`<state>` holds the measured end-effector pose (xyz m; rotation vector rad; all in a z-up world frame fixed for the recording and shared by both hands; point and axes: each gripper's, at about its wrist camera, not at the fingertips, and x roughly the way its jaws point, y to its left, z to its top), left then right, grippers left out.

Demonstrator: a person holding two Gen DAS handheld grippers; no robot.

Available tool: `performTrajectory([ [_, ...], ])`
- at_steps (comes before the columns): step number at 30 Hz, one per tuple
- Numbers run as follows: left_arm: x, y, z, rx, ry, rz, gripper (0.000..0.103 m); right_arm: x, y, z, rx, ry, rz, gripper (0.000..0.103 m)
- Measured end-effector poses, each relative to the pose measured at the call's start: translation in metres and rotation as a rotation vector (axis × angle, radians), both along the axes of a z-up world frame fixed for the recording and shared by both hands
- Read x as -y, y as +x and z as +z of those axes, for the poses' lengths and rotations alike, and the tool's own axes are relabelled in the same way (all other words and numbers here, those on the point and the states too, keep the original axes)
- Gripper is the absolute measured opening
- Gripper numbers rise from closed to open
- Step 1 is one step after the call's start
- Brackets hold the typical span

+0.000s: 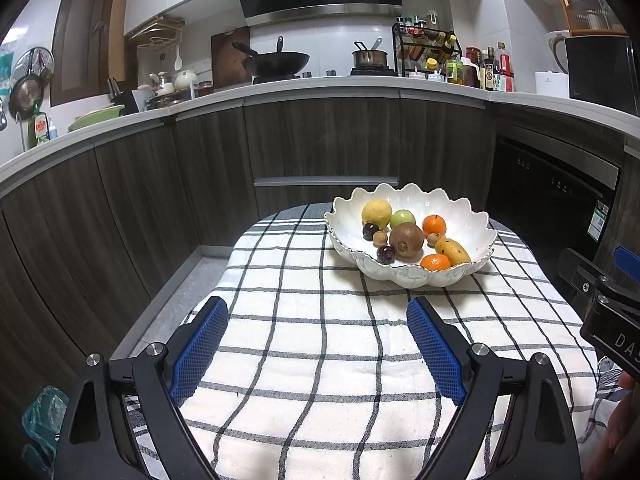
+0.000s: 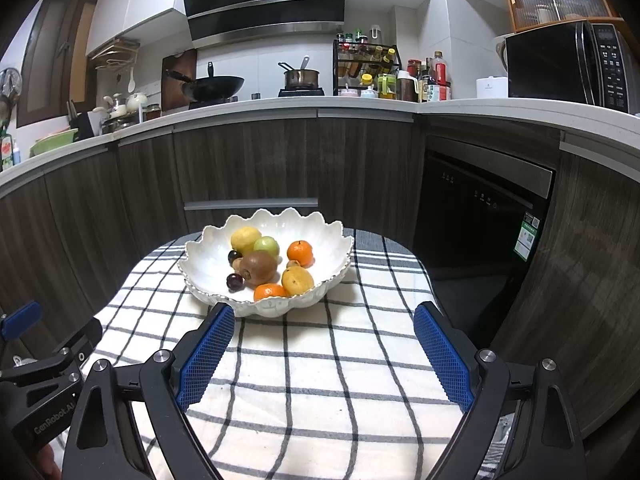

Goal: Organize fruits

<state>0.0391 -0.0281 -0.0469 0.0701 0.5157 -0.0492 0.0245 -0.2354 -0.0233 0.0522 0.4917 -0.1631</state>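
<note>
**Both grippers wide open, fruit in the bowl ahead**

The left gripper [image 1: 318,316] and right gripper [image 2: 324,322] hover over the checked cloth [image 1: 320,360] on the tabletop, jaws spread wide and holding nothing. The scalloped white bowl [image 2: 208,248] of fruits [image 2: 258,266] sits ahead of the left gripper to its right, and just beyond the right gripper's left fingertip.

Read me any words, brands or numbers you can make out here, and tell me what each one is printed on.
"GenRobot.AI": on the left gripper body, seen from the right wrist.
"DAS", cut off at the edge: on the right gripper body, seen from the left wrist.
Too small or blurred: dishwasher sticker, microwave buttons, sauce bottles, range hood logo.
</note>
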Motion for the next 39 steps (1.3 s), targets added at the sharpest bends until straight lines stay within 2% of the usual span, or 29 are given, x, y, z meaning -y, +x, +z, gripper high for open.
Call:
performTrajectory([
  [39,0.0017,0.0042,-0.0034,-0.024,-0.004,0.003,0.092,-0.0007,0.0036,-0.0084,-0.017,0.004,-0.009,0.092],
])
